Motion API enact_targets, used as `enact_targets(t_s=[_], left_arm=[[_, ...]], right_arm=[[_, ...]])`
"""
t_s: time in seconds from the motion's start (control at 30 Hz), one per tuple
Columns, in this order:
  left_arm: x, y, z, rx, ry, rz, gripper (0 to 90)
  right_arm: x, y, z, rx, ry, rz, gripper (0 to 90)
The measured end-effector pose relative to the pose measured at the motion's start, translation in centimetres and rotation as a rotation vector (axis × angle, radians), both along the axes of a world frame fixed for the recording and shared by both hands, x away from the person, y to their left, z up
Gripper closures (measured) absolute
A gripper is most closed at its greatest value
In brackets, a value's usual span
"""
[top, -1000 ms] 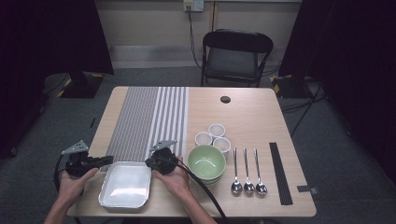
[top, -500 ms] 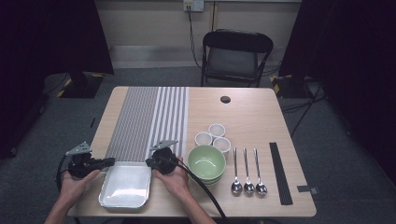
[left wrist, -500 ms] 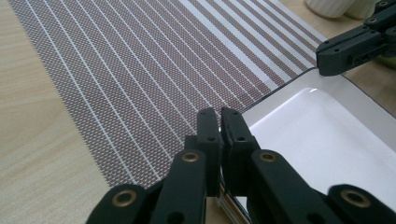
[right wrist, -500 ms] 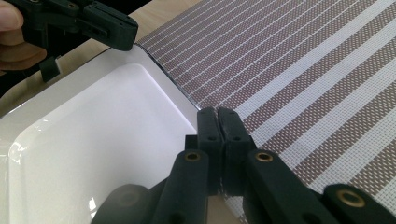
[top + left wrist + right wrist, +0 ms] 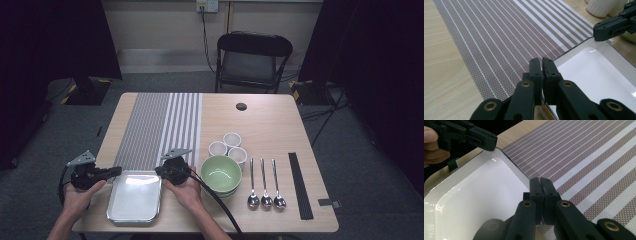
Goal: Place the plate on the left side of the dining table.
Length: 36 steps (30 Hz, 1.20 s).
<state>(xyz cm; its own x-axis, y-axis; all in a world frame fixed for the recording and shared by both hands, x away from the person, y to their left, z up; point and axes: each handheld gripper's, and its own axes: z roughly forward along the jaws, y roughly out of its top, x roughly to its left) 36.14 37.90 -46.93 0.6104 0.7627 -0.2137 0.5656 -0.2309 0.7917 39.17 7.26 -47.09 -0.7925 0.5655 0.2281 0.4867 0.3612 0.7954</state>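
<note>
A white rectangular tray (image 5: 134,197) lies at the near left of the table, its far edge at the striped placemat (image 5: 160,125). My left gripper (image 5: 118,171) is shut on the tray's far left corner. My right gripper (image 5: 158,171) is shut on the far right corner. In the left gripper view the closed jaws (image 5: 541,61) sit on the tray (image 5: 594,75) rim, with the right gripper (image 5: 599,35) across it. In the right gripper view my jaws (image 5: 540,181) pinch the tray (image 5: 481,195) corner, and the left gripper (image 5: 491,143) holds the opposite one.
Right of the tray stand stacked green bowls (image 5: 221,172), three small white cups (image 5: 227,146), three spoons (image 5: 265,185) and a black strip (image 5: 300,185). A small black disc (image 5: 241,106) lies at the far side. A chair (image 5: 252,60) stands behind the table.
</note>
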Motion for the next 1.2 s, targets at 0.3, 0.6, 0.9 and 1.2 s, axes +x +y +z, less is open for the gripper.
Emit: enact_targets(t_s=[0.3,0.6,0.9,1.2], left_arm=[[0.2,-0.1,-0.3,0.007,0.009,0.001,87.1],[0.2,0.0,-0.6,-0.007,0.025,0.008,80.1],[0.2,-0.3,-0.8,0.018,0.031,-0.004,84.7],[0.3,-0.1,0.1,-0.007,-0.011,0.004,84.9]], right_arm=[[0.2,0.2,-0.3,-0.018,0.002,0.008,80.3],[0.1,0.5,-0.7,-0.029,0.012,0.016,87.7],[0.1,0.5,-0.7,-0.022,0.011,0.008,88.0],[0.1,0.3,0.2,0.007,-0.016,-0.003,88.0]])
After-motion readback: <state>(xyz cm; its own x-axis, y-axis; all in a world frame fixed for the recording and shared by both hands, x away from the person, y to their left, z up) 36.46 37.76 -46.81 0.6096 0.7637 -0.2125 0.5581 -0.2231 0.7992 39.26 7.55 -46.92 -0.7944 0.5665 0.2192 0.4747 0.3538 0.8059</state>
